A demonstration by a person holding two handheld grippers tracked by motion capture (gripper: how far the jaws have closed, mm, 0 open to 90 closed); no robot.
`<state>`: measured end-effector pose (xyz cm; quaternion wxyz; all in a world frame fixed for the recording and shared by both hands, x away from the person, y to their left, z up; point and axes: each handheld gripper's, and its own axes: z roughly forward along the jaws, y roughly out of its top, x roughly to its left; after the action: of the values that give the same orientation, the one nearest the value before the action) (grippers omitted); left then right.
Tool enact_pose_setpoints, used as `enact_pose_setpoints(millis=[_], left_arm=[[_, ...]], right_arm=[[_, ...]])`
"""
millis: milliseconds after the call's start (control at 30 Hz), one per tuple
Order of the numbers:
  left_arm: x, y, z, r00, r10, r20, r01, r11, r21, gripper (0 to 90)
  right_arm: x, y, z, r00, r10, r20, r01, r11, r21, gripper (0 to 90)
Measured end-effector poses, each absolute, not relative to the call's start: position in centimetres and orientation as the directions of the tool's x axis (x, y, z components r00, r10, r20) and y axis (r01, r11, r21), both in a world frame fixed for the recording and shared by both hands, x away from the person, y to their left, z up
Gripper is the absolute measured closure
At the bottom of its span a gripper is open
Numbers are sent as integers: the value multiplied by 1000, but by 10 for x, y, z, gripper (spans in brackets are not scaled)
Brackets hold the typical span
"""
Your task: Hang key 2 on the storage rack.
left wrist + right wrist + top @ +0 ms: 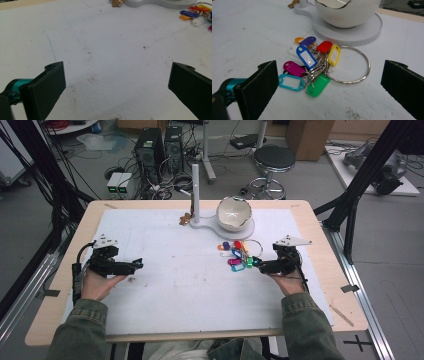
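Nearest the camera, the person's sleeves came in over the near edge of the table (60, 320), each hand holding a gripper. The right gripper (257, 265) lay just right of the bunch of key tags (312, 67), its jaws spread wide and empty, the bunch sitting between and slightly ahead of them. The tags hung on a large metal ring (352, 65) lying flat on the table toward the far edge, just in front of the white bowl (347, 12) on its round base (362, 30). The left gripper (135, 265) rested well apart near the left edge, jaws also wide over bare table. A grasp on one loose tag could probably let the rest swing or slip, and the flat ring gave the jaws little to catch; pushing forward could shove the bunch against the base.
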<state>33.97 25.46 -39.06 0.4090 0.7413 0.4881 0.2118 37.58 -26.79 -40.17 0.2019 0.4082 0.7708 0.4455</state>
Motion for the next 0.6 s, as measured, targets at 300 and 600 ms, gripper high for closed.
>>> enact_pose_setpoints(millis=[300, 600], left_arm=[[330, 257, -396, 421, 904, -78, 554, -188, 811, 16], [317, 266, -405, 395, 915, -88, 549, -158, 821, 16]], right_arm=[[393, -259, -400, -613, 789, 50, 480, 321, 817, 7], [407, -249, -411, -635, 771, 41, 519, 387, 762, 7]])
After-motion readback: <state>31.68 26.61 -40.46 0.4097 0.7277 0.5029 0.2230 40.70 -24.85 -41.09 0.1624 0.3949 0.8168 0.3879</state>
